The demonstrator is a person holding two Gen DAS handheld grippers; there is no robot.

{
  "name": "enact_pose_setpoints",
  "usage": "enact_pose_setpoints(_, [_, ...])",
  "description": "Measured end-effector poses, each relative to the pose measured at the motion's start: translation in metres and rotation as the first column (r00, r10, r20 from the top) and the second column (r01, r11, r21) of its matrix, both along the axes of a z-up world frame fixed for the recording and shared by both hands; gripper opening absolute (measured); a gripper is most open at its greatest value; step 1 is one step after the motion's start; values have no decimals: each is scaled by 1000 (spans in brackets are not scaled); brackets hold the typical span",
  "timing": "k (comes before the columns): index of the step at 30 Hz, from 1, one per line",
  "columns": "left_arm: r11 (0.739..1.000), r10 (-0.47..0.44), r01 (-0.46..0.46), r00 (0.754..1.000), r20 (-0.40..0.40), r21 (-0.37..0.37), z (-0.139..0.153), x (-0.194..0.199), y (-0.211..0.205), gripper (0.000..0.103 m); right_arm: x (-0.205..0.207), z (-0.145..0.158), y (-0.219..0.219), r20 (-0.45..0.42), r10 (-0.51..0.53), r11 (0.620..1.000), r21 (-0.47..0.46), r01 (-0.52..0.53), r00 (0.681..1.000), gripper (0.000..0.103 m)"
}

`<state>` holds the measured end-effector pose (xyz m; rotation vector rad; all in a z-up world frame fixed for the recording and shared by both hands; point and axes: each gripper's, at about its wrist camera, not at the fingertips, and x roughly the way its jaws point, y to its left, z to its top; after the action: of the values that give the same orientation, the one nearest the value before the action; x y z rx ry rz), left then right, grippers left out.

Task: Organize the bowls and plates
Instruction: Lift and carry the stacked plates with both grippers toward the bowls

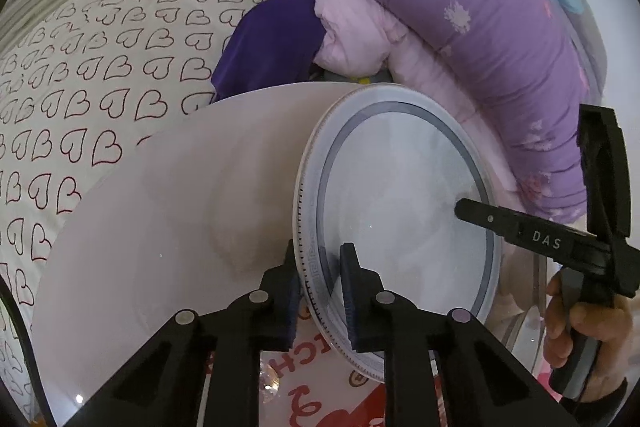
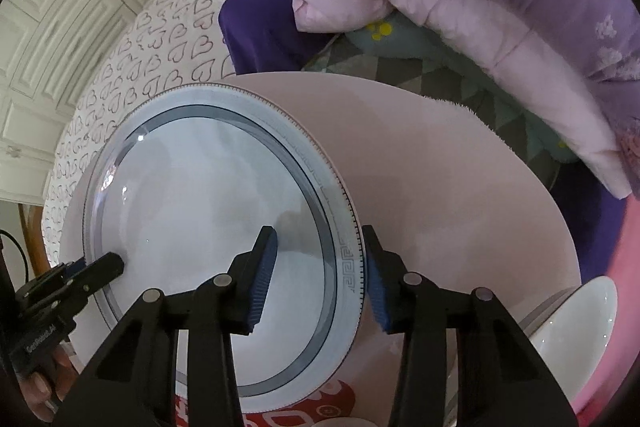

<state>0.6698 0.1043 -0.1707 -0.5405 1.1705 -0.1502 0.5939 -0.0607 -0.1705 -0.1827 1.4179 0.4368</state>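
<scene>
The rim of a blue-banded plate (image 1: 404, 211) is straddled by the left gripper (image 1: 320, 291) at its near edge, one pad on each face with a small gap visible on the inner side; whether the rim is actually pinched cannot be told. The opposite rim is straddled by the right gripper (image 2: 320, 275), whose fingers (image 2: 264, 267) are spread wider than the rim, with clear space on the inner face. The plate is held tilted above a larger pale pink plate (image 2: 440, 187), which extends beyond it on every side. At the right edge of the pink plate a white bowl (image 2: 576, 323) is seen, just beside it. Red printed packaging (image 1: 320, 399) lies underneath. Further back, a heart-patterned sheet (image 1: 100, 67), a folded purple quilt (image 1: 500, 7) and white cabinet doors (image 2: 60, 47) are seen.
</scene>
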Motion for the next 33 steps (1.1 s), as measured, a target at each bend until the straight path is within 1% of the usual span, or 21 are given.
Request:
enact_pose_setpoints(1, [1000, 3, -3, 1000, 1, -2, 0, -1, 0, 14, -2, 1, 0, 8, 0, 1000, -4, 0, 1000, 40])
enact_pose_setpoints(2, [1000, 8, -8, 1000, 2, -1, 0, -2, 1, 14, -2, 1, 0, 12, -3, 1000, -2, 3, 1000, 36])
enact_pose_setpoints(5, [999, 40, -40, 999, 5, 12, 1, -5, 7, 14, -7, 4, -3, 5, -14, 999, 34, 14, 1000, 30])
enact_pose_setpoints(13, [998, 56, -56, 998, -1, 17, 4, -15, 18, 14, -22, 4, -6, -7, -25, 995, 101, 26, 1000, 26])
enact_pose_setpoints(21, [997, 74, -74, 997, 5, 21, 14, -31, 30, 14, -39, 11, -5, 4, -34, 987, 157, 33, 999, 23])
enact_pose_setpoints(25, [996, 82, -83, 996, 20, 25, 25, -44, 36, 14, -48, 20, -3, 17, -30, 985, 173, 26, 999, 23])
enact_pose_setpoints(33, [995, 92, -93, 994, 52, 29, 56, -85, 50, 14, -72, 42, 0, 35, -25, 978, 206, 18, 999, 23])
